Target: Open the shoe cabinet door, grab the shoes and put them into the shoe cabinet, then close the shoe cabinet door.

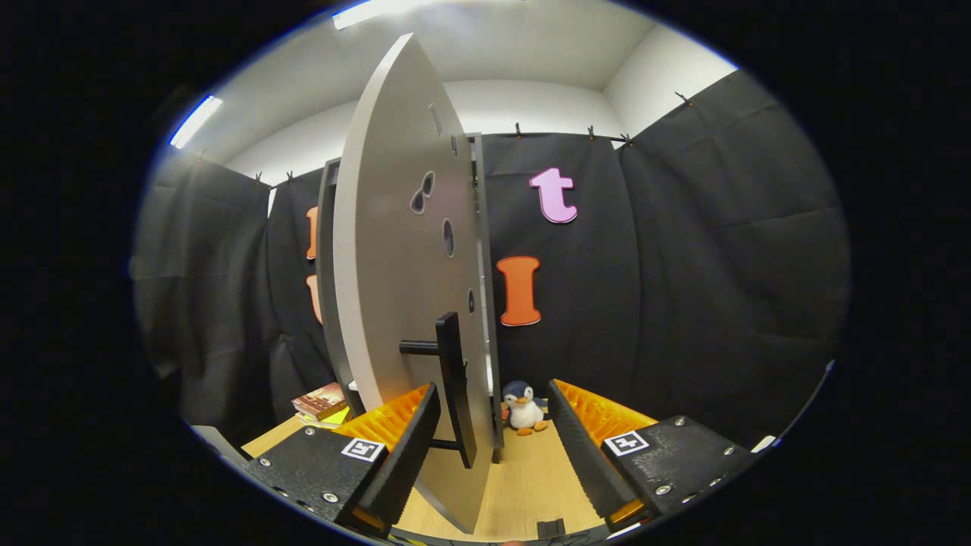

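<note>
Two fingers (491, 447) stand spread, gripping nothing, at lower centre of the frame, with the open cabinet door (402, 250) edge-on between them and its upright handle (455, 387) nearer the left finger.

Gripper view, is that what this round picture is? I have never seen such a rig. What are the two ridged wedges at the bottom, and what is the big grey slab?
Yes. A person holds a two-finger gripper, and a camera riding on it looks forward along the fingers; those are the wedges. They stand open. The slab is the shoe cabinet door, seen edge-on, with its dark bar handle between the fingers, not pressed by them. Beyond, on the wooden table, sits a toy penguin; books lie beside the cabinet.
</note>
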A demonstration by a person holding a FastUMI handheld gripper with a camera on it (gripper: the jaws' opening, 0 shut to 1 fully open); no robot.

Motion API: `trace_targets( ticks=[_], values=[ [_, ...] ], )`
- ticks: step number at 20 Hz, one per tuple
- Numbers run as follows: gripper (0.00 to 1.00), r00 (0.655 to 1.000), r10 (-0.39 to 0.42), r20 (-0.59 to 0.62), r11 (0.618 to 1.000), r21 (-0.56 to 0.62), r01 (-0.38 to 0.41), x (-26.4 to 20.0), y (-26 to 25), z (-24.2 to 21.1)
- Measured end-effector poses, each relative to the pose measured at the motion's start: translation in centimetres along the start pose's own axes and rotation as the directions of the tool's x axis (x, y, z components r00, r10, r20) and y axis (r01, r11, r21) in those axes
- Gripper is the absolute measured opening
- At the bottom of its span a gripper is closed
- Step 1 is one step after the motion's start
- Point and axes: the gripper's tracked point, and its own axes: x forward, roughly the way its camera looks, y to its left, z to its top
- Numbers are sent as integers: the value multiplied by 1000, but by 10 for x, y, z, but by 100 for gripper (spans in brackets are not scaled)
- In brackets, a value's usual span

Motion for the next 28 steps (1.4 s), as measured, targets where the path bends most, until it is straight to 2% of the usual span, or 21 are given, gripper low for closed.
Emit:
trace_targets(
  ticks=[9, 28],
  values=[
    [90, 994, 109, 7, 994, -4, -109, 16, 59, 2],
    [93, 970, 245, 4, 969, 7, -245, 31, 83, -2]
  ],
)
